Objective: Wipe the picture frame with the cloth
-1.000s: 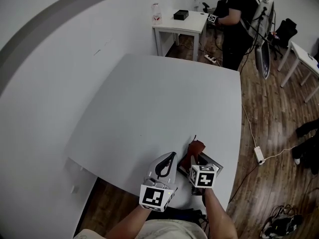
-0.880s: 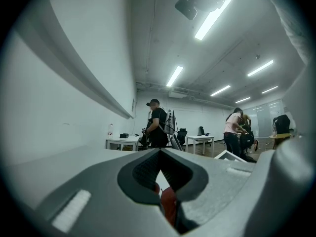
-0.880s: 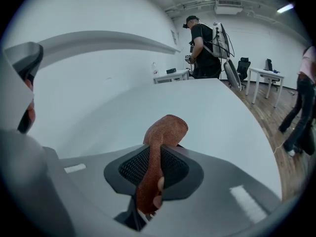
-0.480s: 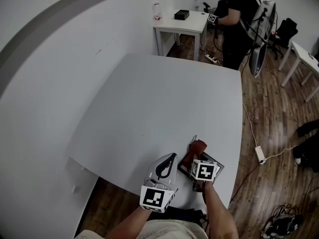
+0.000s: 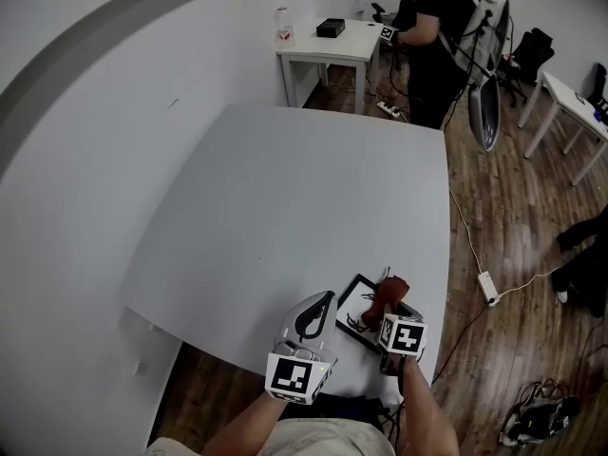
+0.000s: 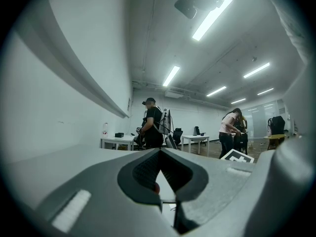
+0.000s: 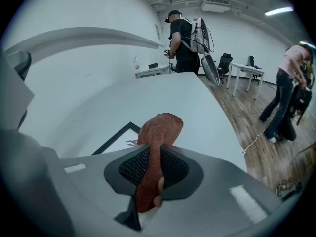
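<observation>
A black picture frame [image 5: 355, 317] with a white print lies flat by the near right corner of the grey table [image 5: 304, 188]. My right gripper [image 5: 389, 312] is shut on a reddish-brown cloth [image 5: 390, 291], which hangs over the frame's right part. In the right gripper view the cloth [image 7: 159, 130] sticks up out of the jaws, with the frame's corner [image 7: 118, 135] to its left. My left gripper [image 5: 320, 304] hovers just left of the frame, jaws together and holding nothing. In its own view the left gripper [image 6: 160, 158] looks out across the room.
The table's near edge [image 5: 237, 350] and right edge [image 5: 442, 283] are close to the frame. A person [image 5: 432, 27] stands at the back by a small white table [image 5: 328, 47]. A power strip [image 5: 487, 288] and cable lie on the wooden floor at right.
My right gripper has carried the cloth rightward across the frame, uncovering the frame's left part and its print. The left gripper has kept its place.
</observation>
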A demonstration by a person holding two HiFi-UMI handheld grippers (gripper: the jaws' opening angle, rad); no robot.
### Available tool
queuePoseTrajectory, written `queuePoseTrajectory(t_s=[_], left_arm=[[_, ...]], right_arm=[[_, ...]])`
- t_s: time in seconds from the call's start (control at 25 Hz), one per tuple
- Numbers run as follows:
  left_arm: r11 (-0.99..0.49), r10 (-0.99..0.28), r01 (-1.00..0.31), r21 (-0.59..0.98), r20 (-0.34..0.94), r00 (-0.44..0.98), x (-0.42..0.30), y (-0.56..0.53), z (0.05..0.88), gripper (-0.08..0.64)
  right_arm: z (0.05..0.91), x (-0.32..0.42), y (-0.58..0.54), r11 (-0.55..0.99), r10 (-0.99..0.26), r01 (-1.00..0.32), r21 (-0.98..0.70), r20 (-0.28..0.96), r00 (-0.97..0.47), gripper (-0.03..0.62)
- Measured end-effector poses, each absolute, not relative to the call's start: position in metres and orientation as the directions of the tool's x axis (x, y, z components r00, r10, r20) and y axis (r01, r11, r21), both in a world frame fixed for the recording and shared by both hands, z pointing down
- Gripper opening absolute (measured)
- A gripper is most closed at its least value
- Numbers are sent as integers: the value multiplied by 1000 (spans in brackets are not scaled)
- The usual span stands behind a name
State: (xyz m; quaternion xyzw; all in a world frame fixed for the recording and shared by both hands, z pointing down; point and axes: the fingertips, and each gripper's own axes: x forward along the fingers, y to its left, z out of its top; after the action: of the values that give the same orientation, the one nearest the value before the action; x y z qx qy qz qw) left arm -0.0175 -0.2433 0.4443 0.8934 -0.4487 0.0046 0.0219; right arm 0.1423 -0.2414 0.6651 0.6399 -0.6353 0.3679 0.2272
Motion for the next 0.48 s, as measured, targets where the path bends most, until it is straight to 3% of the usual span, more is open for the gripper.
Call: queuePoseTrajectory(t_s=[0.48], left_arm=[[-616,-786,-787,35,35,617,-3,-237,453,1]], right_arm=[[671,202,-190,-207,-637,-966,-155,771,12,92]])
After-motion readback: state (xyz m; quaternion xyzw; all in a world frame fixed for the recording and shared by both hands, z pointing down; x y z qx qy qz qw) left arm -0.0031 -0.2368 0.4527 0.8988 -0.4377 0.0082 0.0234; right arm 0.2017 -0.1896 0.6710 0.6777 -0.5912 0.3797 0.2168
